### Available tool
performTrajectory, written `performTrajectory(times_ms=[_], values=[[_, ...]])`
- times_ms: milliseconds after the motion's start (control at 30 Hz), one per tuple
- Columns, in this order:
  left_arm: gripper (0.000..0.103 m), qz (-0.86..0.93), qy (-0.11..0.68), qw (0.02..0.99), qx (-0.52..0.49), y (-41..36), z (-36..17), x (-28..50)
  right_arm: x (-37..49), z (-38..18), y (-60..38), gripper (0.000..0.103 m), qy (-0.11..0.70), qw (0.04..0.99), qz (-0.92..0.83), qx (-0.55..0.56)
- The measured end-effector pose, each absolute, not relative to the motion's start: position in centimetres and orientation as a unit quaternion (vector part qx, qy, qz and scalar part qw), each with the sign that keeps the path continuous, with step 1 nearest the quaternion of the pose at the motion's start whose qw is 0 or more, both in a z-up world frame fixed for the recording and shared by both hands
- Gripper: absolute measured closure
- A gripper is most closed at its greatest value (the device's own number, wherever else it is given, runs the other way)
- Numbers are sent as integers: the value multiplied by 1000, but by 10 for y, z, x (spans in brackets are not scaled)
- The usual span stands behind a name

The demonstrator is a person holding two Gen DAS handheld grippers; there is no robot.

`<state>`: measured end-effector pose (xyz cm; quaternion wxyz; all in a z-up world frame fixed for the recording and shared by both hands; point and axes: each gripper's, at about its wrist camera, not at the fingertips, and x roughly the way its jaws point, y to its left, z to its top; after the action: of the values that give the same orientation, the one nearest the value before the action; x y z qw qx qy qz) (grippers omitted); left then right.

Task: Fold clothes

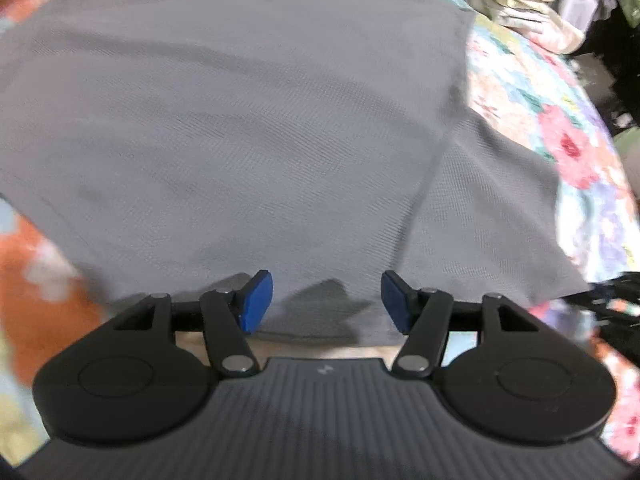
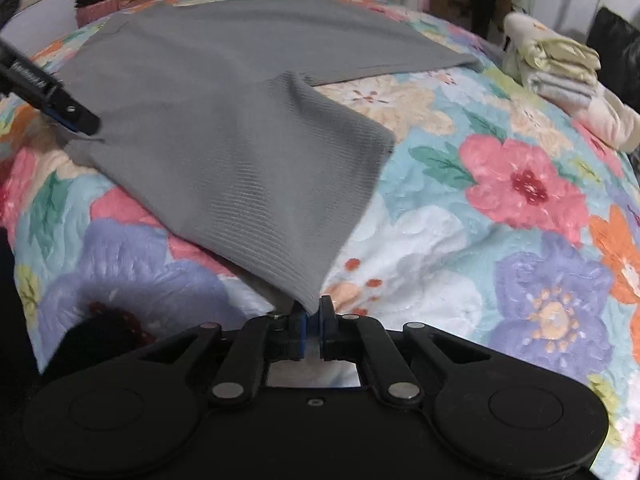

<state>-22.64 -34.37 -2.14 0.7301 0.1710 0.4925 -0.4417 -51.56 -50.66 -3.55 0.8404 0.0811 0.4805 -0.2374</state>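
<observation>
A grey ribbed shirt (image 1: 248, 128) lies spread on the floral bedspread (image 1: 572, 148). My left gripper (image 1: 326, 300) is open, its blue pads just above the shirt's near edge, holding nothing. In the right wrist view the same grey shirt (image 2: 240, 120) stretches toward me. My right gripper (image 2: 313, 314) is shut on the tip of one sleeve and lifts it off the bedspread (image 2: 500, 216). The left gripper (image 2: 60, 106) shows at the left edge of that view, at the shirt's side.
A stack of folded pale clothes (image 2: 560, 76) sits at the far right of the bed; it also shows in the left wrist view (image 1: 524, 8). A pink basket (image 2: 132, 0) stands behind the bed. Dark items lie beyond the bed's right edge.
</observation>
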Motion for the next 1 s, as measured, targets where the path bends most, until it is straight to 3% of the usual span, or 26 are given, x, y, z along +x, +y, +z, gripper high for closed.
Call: performTrajectory(times_ms=[167,233,333,600,800,867,1000], values=[[37,-387,479,773,152,-315,-4,-190,-509,16,-518,57,427,847,-243,203],[37,-375,483,781,129,-301,0,-174,-494,31,-512,55,409,861,-228,198],[37,-356,476,794,125,-289,7,-164,-458,44,-494,43,400,882,-207,142],[32,-374,459,796,122,-281,25,-182,-380,63,-455,41,405,898,-138,99],[24,-390,432,801,140,-278,42,-202,-368,77,-435,30,411,895,-144,90],[22,-393,424,803,144,-278,47,-209,-369,81,-433,20,414,893,-153,91],[20,-401,408,804,161,-280,57,-224,-373,90,-432,19,415,890,-167,84]])
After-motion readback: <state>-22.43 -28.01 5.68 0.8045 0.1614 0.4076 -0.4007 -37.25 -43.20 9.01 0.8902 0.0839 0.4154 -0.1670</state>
